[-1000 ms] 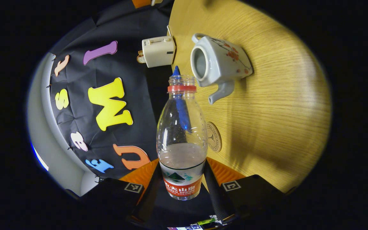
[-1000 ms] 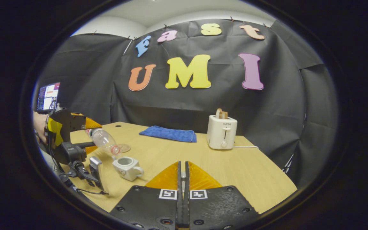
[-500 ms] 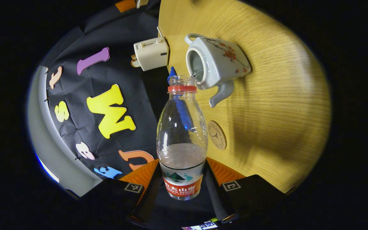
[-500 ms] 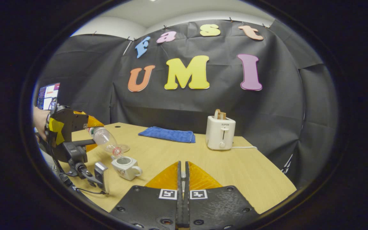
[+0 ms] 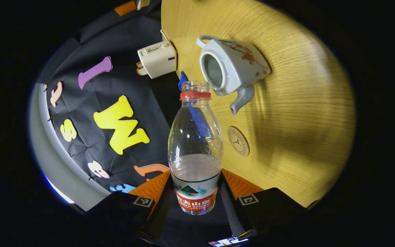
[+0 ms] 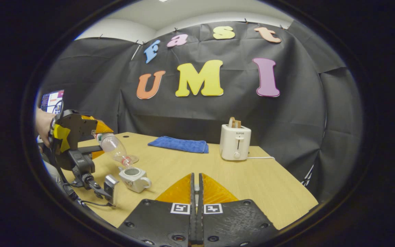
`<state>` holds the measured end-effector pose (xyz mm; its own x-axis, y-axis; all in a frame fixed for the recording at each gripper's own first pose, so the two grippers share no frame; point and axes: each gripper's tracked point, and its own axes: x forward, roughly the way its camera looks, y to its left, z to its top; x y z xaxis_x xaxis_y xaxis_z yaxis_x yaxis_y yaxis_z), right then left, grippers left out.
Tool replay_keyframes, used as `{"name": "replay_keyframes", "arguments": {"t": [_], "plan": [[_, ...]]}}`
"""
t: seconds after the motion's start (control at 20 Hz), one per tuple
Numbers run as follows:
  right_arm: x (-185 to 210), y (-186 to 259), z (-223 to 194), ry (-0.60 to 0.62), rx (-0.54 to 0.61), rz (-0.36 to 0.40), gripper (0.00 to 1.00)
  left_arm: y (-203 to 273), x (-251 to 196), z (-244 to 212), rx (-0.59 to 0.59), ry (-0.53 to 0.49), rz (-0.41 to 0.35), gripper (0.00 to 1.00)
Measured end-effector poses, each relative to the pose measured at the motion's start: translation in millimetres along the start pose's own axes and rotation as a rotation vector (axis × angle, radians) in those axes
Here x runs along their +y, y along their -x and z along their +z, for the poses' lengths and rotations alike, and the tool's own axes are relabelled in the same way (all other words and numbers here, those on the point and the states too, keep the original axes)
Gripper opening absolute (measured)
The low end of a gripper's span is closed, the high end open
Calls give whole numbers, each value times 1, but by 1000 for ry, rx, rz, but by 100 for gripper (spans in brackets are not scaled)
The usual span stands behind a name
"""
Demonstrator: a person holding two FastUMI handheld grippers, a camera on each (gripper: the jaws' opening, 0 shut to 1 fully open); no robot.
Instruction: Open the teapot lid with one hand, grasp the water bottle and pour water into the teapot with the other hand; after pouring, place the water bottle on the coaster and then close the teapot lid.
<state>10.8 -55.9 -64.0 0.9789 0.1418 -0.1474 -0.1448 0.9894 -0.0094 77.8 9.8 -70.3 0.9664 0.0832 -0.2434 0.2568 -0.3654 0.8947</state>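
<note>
Wood-grain table (image 5: 286, 120) takes up the right half of the left gripper view, with the black cloth wall on the other side. The left gripper (image 5: 195, 199) is clamped on the bottle (image 5: 195, 151), both fingers pressing its labelled lower part; the bottle is tipped, uncapped, its mouth just beside the open top of the teapot (image 5: 231, 67), which stands lidless on the table. A round coaster (image 5: 238, 140) lies bare on the table near the spout, and a toaster (image 5: 157, 59) stands by the table's far edge. From the right gripper view, the table (image 6: 269, 185) runs back to the cloth wall; the right gripper (image 6: 195, 192) has its fingers closed together, and whether anything is pinched there cannot be told. Near the left edge, a hand (image 6: 42, 121) holds the other gripper, tilting the bottle (image 6: 115, 149) mouth-down just above the teapot (image 6: 134, 178). A blue cloth (image 6: 179, 144) lies along the far edge, well apart from the teapot, and the toaster (image 6: 235, 145) stands beside it.
</note>
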Motion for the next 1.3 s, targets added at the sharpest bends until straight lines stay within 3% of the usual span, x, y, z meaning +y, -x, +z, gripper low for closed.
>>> {"name": "replay_keyframes", "arguments": {"t": [0.3,0.35,0.4,0.85,0.9,0.95,1.3], "plan": [[-7,3,-1,-4,-4,-7,0,-2,8,4,6,-50,7,75],[-7,3,-1,-4,-4,-7,0,-1,9,5,9,-58,9,79],[-8,3,-2,-4,-3,-8,0,-1,9,4,13,-58,6,75],[-13,5,-2,-12,-10,-11,0,1,14,9,23,-127,-14,75],[-13,5,-2,-14,-9,-12,0,1,16,10,24,-135,-15,79],[-14,5,-4,-15,-8,-12,0,2,16,11,24,-143,-14,75],[-21,7,-6,-29,-11,-17,0,4,19,13,37,-170,-21,75]]}}
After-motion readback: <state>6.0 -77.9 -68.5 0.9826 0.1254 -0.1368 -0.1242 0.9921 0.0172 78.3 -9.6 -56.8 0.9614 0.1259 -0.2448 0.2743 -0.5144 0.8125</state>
